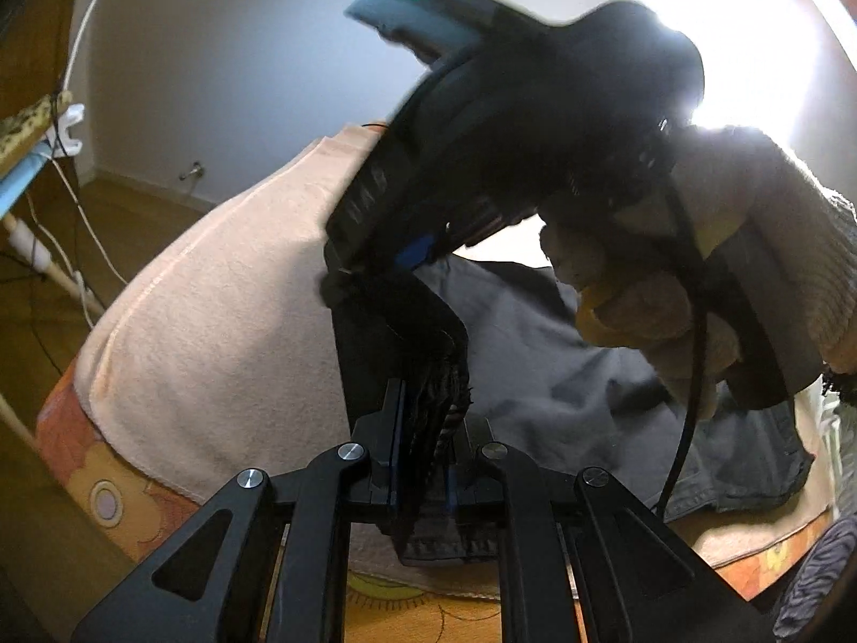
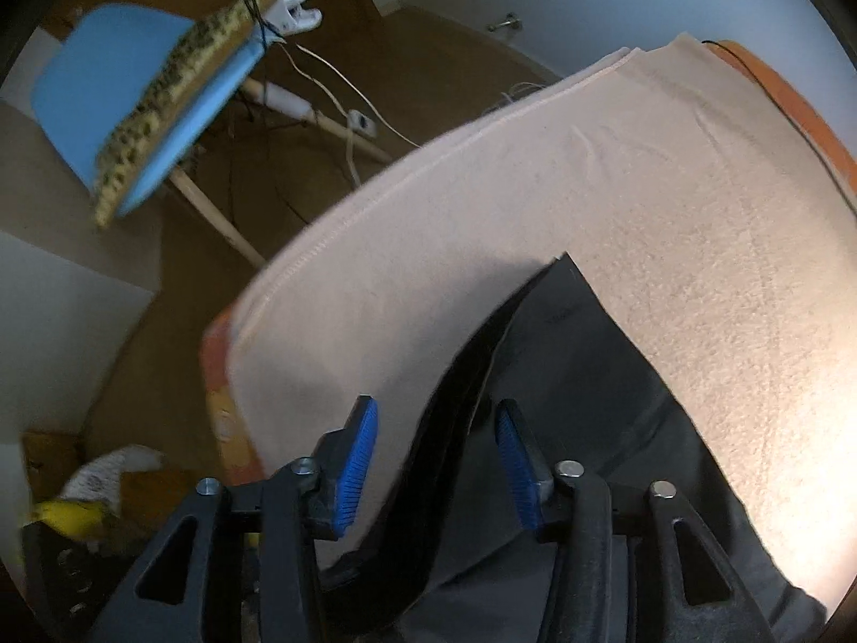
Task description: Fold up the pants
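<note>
Dark grey pants (image 1: 562, 369) lie on a peach towel (image 1: 225, 332). My left gripper (image 1: 426, 428) is shut on a frayed dark hem of the pants and holds it raised. In the left wrist view the right gripper's body (image 1: 482, 134), held by a gloved hand (image 1: 659, 311), hovers over the pants. In the right wrist view my right gripper (image 2: 436, 455) is open, its blue pads (image 2: 356, 461) on either side of a raised dark edge of the pants (image 2: 589, 375), not touching it.
The towel (image 2: 535, 187) covers an orange patterned surface (image 1: 96, 482). A blue chair (image 2: 107, 102) with a yellow patterned cloth stands left on the wooden floor, with white cables (image 2: 353, 123). A bright light (image 1: 739, 37) glares at upper right.
</note>
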### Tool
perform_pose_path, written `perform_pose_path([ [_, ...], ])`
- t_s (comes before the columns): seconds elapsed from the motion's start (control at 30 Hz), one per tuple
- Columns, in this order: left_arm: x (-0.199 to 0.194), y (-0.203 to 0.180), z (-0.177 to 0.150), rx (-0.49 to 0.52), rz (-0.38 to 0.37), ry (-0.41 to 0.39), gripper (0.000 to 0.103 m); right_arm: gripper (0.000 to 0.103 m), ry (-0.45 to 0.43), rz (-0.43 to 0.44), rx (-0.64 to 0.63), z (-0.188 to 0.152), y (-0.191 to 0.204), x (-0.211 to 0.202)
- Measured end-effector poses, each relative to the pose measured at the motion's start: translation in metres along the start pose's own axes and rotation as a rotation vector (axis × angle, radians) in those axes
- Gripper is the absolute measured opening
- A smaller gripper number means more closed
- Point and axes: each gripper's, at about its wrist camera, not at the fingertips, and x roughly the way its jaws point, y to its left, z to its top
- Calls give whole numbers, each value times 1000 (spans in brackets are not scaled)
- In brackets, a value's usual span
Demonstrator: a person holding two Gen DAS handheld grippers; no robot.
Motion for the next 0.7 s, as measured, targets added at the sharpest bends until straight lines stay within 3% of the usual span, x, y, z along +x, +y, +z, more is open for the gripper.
perform_pose_path([
  [0.07, -2, -1, 0, 7, 29, -9, 11, 11, 0, -8, 10, -3, -3, 3],
  [0.13, -4, 0, -1, 10, 68, -14, 12, 6, -18, 12, 18, -7, -6, 3],
  [0.23, 3, 6, -2, -25, 92, 17, 29, 4, -42, 51, 40, -14, -13, -1],
  [0.4, 13, 13, -2, -87, 30, 48, 29, 2, -86, 105, 70, -20, -17, -10],
  [0.47, 9, 7, 0, -63, 20, 20, 12, 2, -101, 121, 74, -22, -16, -13],
  [0.53, 4, 1, 1, -18, 20, -3, 10, 2, -110, 127, 79, -25, -17, -16],
  [0.6, -1, -11, 2, 32, 27, -30, 10, 9, -113, 119, 80, -26, -19, -20],
  [0.63, -2, -17, 1, 54, 28, -36, 10, 18, -109, 112, 83, -26, -20, -22],
  [0.67, -3, -18, 1, 64, 27, -41, 10, 36, -102, 108, 91, -25, -21, -23],
  [0.7, -3, -22, 1, 76, 26, -43, 10, 40, -97, 107, 99, -24, -21, -24],
])
